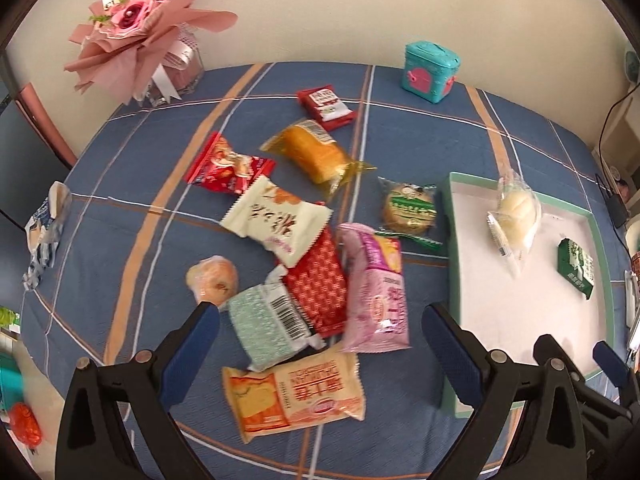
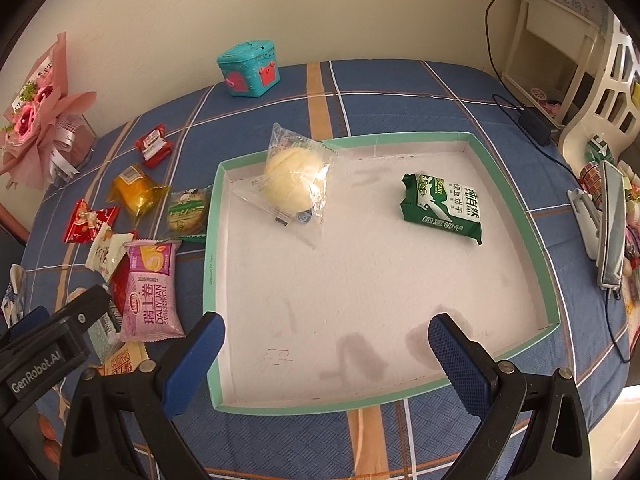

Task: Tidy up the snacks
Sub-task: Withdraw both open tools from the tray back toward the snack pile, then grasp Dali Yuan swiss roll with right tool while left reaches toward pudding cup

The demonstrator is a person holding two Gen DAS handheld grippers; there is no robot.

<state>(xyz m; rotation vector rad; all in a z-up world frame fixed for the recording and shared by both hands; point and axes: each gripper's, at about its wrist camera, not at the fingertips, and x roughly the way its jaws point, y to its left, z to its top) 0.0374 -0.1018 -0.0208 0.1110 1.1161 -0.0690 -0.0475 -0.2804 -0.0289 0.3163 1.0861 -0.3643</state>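
on the left a big pile of snacks (image 1: 304, 248) lies on the blue cloth (image 1: 120, 240) under the left gripper (image 1: 320, 344), jaws apart and empty, while only a bun (image 2: 292, 178) and a green pack (image 2: 442, 208) sit in the tray (image 2: 210, 264) under the right gripper (image 2: 326, 360), also wide apart.

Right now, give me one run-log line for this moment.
left claw open over snack pile | right claw open, empty, over tray | in tray: bun, green biscuit pack

I am working in a home: checked tablecloth (image 2: 400, 92), pink bouquet (image 1: 136, 28) upper left, white shelf (image 2: 552, 48) upper right.
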